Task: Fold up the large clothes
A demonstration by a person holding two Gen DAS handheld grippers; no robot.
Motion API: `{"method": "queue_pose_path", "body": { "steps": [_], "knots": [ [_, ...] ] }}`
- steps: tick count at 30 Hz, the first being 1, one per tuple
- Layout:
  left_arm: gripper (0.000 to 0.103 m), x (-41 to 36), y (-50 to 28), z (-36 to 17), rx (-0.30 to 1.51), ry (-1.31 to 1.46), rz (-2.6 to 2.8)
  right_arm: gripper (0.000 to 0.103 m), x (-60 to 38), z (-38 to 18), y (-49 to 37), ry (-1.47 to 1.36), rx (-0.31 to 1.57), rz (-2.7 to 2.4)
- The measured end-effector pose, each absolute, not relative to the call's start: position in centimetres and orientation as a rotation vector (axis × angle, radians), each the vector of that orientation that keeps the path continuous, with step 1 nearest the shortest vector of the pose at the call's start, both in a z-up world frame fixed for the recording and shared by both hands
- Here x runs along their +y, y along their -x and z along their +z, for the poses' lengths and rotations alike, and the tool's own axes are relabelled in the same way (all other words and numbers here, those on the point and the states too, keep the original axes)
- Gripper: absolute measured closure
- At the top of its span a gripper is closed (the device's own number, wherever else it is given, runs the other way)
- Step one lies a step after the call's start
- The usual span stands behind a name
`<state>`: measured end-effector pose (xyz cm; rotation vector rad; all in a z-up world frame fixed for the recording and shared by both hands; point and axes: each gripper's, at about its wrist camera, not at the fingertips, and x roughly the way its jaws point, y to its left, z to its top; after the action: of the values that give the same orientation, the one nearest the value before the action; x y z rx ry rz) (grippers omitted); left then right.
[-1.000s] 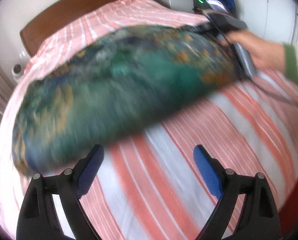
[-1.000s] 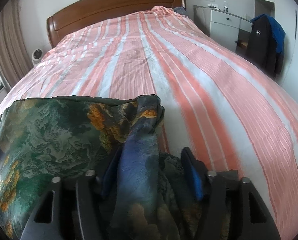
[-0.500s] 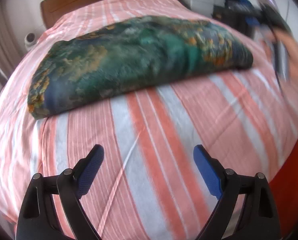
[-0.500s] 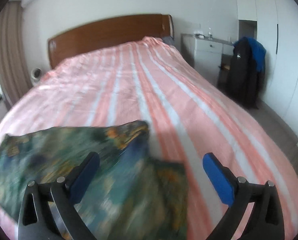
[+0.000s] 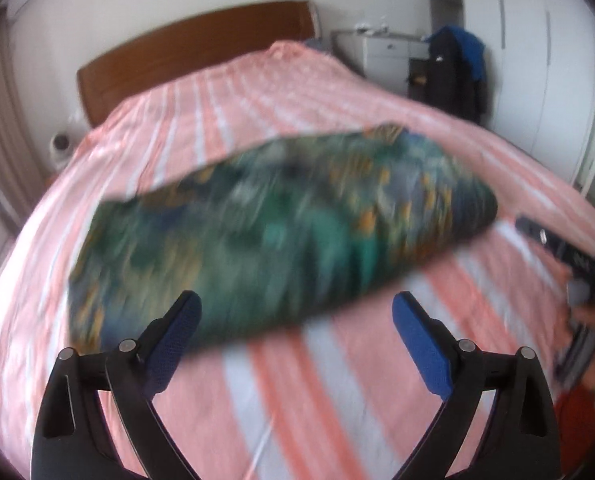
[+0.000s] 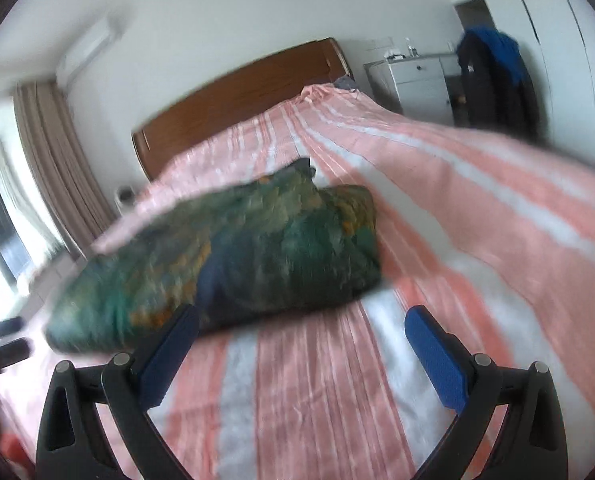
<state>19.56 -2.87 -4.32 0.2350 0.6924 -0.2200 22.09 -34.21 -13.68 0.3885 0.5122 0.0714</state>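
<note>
A folded green, blue and orange patterned garment [image 5: 281, 232] lies flat on the pink and white striped bed [image 5: 337, 380]. It also shows in the right wrist view [image 6: 233, 256], blurred by motion. My left gripper [image 5: 297, 344] is open and empty, just short of the garment's near edge. My right gripper [image 6: 301, 356] is open and empty, near the garment's near right corner. The right gripper's body and the hand on it show at the right edge of the left wrist view [image 5: 577, 264].
A wooden headboard [image 5: 193, 52] stands at the far end of the bed. A white dresser [image 6: 417, 80] and a chair hung with dark and blue jackets [image 6: 493, 80] stand at the far right. Curtains [image 6: 53, 168] hang at the left.
My right gripper has let go of the garment and opened, then pulled back from it. The garment now lies folded on the bed. Both cameras have lifted and shifted.
</note>
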Motion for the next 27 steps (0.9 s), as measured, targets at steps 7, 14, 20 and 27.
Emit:
{"method": "queue_pose_path", "body": {
  "steps": [7, 14, 20, 27],
  "knots": [
    [0.004, -7.5, -27.8, -12.1, 0.857, -0.382, -0.2, 0.001, -37.4, -16.0, -22.8, -0.625, 0.542, 0.134],
    [0.005, -5.6, -22.8, -11.2, 0.869, -0.468, -0.305, 0.001, -39.1, -17.1, -29.0, -0.83, 0.618, 0.202],
    [0.005, -1.3, -24.0, -2.4, 0.856, -0.26, -0.305, 0.044, -37.2, -16.7, -32.6, -0.801, 0.619, 0.123],
    [0.005, -6.0, -28.8, 4.2, 0.857, -0.167, -0.494, 0.059, -30.3, -7.8, -27.1, -0.427, 0.419, 0.178]
  ]
}}
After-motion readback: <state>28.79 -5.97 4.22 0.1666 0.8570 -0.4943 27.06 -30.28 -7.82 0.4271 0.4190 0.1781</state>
